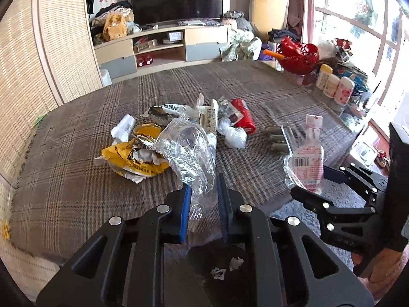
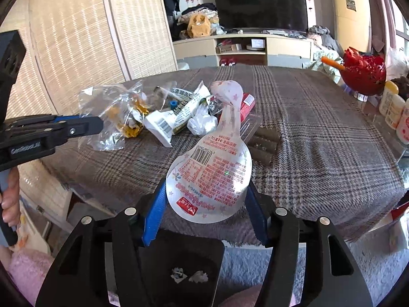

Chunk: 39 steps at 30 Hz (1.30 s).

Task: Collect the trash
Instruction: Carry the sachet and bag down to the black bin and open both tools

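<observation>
Here the left gripper is pinching a crumpled clear plastic bag between its blue pads, the jaws nearly together with only the film between them, and the bag is hanging up and away from the fingertips toward the trash pile. The right gripper is holding a bottle-shaped white and pink pouch by its wide round end, the jaws standing about half apart and pressing on the pouch's two edges, its narrow neck pointing away toward the pile. Both pieces are being carried just off the near edge of the plaid tablecloth, above a dark bin that is sitting below the grippers with a few scraps of paper in it. Beyond the held items, the pile is lying near the middle of the cloth: a yellow wrapper, a white tube, a balled white bag and a red packet. Just right of the pile, a clear tray with brown cylinders is resting on the cloth. At the far right corner of the cloth, a red basket and several white bottles are standing. A hand is gripping the left gripper's handle.
</observation>
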{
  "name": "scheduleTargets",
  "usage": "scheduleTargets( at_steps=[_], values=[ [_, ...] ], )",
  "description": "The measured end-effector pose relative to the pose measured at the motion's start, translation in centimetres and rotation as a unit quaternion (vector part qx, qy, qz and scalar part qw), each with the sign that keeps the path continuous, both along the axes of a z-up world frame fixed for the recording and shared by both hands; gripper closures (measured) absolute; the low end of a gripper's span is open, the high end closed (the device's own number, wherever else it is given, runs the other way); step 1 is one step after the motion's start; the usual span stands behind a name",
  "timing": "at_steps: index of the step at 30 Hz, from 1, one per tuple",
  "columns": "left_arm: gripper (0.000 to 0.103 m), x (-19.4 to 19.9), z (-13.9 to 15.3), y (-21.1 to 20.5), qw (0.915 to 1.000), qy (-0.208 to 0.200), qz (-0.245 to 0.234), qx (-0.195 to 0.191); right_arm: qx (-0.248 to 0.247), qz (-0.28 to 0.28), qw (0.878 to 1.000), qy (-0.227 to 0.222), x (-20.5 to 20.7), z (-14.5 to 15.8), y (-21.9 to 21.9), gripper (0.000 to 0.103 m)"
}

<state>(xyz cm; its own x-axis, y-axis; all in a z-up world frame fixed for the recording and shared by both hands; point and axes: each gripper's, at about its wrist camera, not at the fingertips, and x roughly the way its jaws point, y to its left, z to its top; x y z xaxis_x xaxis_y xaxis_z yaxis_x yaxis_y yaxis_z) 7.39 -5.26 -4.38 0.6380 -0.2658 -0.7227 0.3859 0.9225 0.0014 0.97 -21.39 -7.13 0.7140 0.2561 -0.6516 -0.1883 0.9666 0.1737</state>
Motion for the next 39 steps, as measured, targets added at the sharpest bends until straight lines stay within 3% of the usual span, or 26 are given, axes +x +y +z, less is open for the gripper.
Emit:
scheduleTargets(
  at_steps=[7,14,24,34,39],
  values=[
    [0.086,-4.3,0.5,0.7,0.9996,-0.005,-0.007,-0.026,0.008,0.001,1.0,-0.007,-2.8,0.7,-0.2,0.043],
    [0.086,-7.9,-1.2,1.5,0.9981,0.014,0.004,-0.06,0.002,0.011,1.0,-0.002,-5.1,0.5,0.2,0.043],
    [0.086,-10.6,-7.7,2.1,0.9921,0.092,0.021,-0.083,0.014,0.036,0.997,0.068,-6.6,-3.7,1.0,0.042],
    [0.086,-11.0,-14.4,1.5,0.9838,0.166,0.019,-0.064,0.04,0.047,0.986,0.153,-5.9,-8.9,1.8,0.04],
    [0.086,-10.7,-16.2,1.5,0.9806,0.188,0.015,-0.054,0.053,0.051,0.981,0.181,-5.3,-10.7,2.4,0.037]
  ],
)
